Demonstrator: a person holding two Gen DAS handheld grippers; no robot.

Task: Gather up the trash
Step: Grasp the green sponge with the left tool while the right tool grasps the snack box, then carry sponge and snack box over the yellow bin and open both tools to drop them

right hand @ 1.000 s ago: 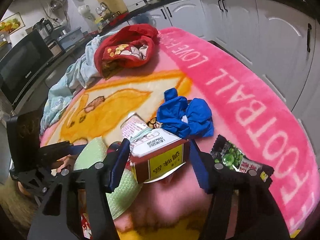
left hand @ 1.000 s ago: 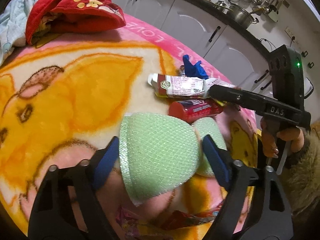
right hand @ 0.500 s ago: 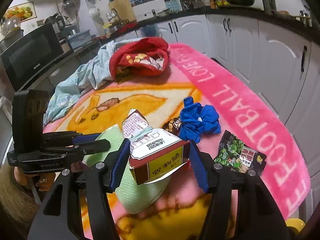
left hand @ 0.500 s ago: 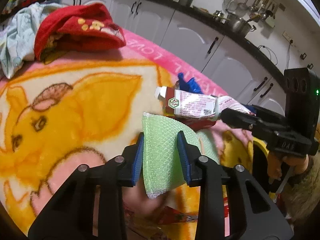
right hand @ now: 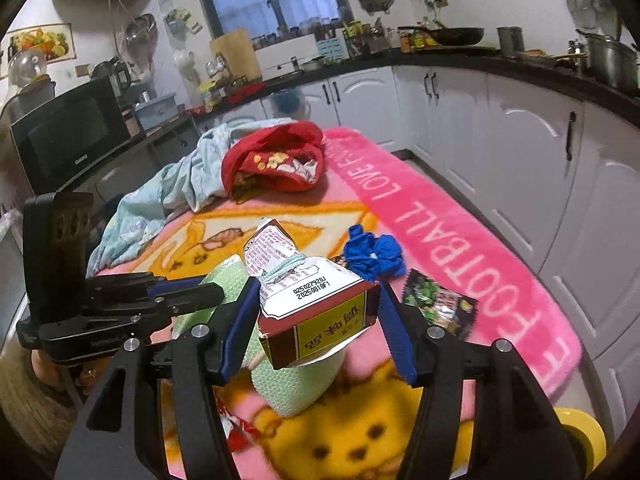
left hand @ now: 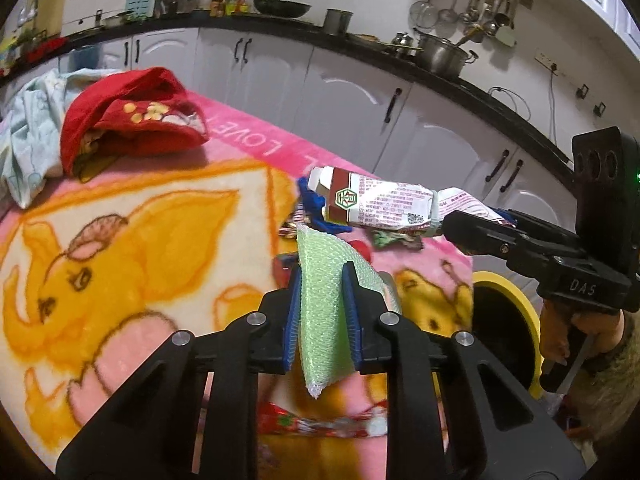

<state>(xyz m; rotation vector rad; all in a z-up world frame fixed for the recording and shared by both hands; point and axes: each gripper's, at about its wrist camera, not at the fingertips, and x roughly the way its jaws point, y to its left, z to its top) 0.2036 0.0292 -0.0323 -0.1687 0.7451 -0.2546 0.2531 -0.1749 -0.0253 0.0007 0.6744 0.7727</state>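
Left wrist: bin [left hand: 505,320], contents unclear.

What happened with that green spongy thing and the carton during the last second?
The left gripper closed on the green foam sheet and lifted it off the blanket. The right gripper kept gripping the carton, raising it too. The blue glove and snack wrapper stayed put.

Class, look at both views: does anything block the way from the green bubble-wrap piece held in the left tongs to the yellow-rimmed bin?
Nothing visible does. The left tongs hold the green bubble-wrap piece above the blanket; the yellow-rimmed bin sits open just beyond the blanket's edge.
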